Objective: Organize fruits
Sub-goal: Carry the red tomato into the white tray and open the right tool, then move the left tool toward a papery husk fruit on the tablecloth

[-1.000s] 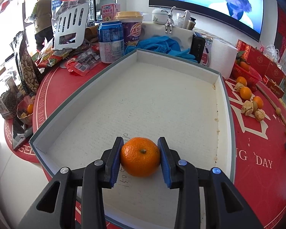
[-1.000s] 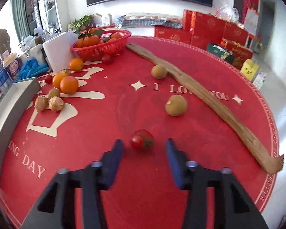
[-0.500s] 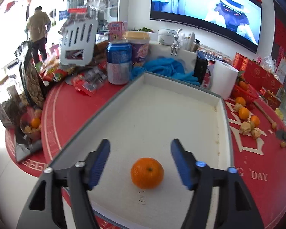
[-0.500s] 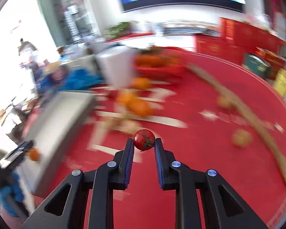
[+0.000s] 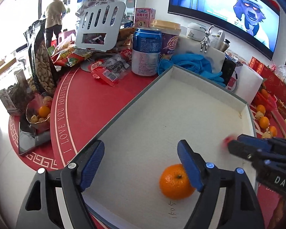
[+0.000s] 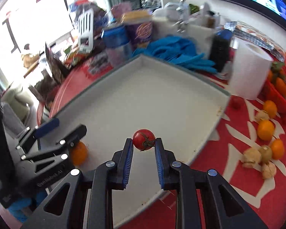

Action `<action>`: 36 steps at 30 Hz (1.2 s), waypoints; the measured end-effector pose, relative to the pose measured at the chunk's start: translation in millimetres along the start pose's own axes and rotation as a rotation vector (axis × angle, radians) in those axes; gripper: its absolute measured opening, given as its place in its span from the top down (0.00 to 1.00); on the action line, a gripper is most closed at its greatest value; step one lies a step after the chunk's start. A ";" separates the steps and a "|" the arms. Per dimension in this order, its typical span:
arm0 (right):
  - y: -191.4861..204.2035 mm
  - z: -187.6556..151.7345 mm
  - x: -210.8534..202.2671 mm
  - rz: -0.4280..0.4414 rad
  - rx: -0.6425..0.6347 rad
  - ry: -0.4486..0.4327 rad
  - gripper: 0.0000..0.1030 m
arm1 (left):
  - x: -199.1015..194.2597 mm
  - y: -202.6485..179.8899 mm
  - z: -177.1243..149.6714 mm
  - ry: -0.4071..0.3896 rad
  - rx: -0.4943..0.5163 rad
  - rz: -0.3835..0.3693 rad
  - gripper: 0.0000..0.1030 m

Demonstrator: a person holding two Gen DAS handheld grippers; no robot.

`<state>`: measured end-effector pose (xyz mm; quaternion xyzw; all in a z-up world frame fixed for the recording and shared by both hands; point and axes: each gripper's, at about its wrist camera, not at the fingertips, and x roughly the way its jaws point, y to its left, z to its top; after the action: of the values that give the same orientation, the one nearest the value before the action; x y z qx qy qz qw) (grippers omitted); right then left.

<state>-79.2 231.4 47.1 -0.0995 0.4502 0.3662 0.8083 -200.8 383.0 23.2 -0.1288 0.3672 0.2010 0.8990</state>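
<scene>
Small red tomato [image 6: 144, 139] held over the shallow white cardboard tray [image 6: 183, 69].

The right tongs [image 6: 144, 147] pinch it tight, likely to drop it in. The left tongs [image 5: 141, 161] are wide open, holding nothing; the round orange mandarin [image 5: 176, 184] sits inside the tray. The tray sits on a red tabletop [image 6: 236, 183].

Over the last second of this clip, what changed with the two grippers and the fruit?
The left gripper let go of the round orange mandarin, opened wide and drew back; the mandarin lies in the shallow white tray. The right gripper closed on the small red cherry tomato, lifted it off the red tablecloth and swung left over the tray. The tray and loose fruit stayed put.
</scene>
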 end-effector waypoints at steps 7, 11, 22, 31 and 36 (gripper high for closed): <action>-22.3 0.3 -56.9 -0.076 0.059 -0.171 0.01 | -42.7 -30.0 3.3 -0.088 0.107 -0.052 0.18; -68.1 -29.6 -85.1 -0.171 0.175 -0.180 0.01 | -73.3 -77.5 -7.9 -0.128 0.283 -0.149 0.17; -188.3 -142.8 -130.8 -0.440 0.470 -0.109 0.01 | -54.3 -198.8 -48.9 0.013 0.491 -0.328 0.17; -213.4 -149.1 -120.5 -0.471 0.497 -0.075 0.01 | 0.2 -207.3 -40.2 0.100 0.456 -0.207 0.16; -213.6 -139.4 -108.6 -0.517 0.468 -0.043 0.01 | 12.7 -213.7 -33.5 0.152 0.411 -0.204 0.15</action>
<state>-60.4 -43.7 17.9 -0.0146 0.4648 0.0384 0.8845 -115.6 184.3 8.8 0.0057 0.4523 0.0200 0.8916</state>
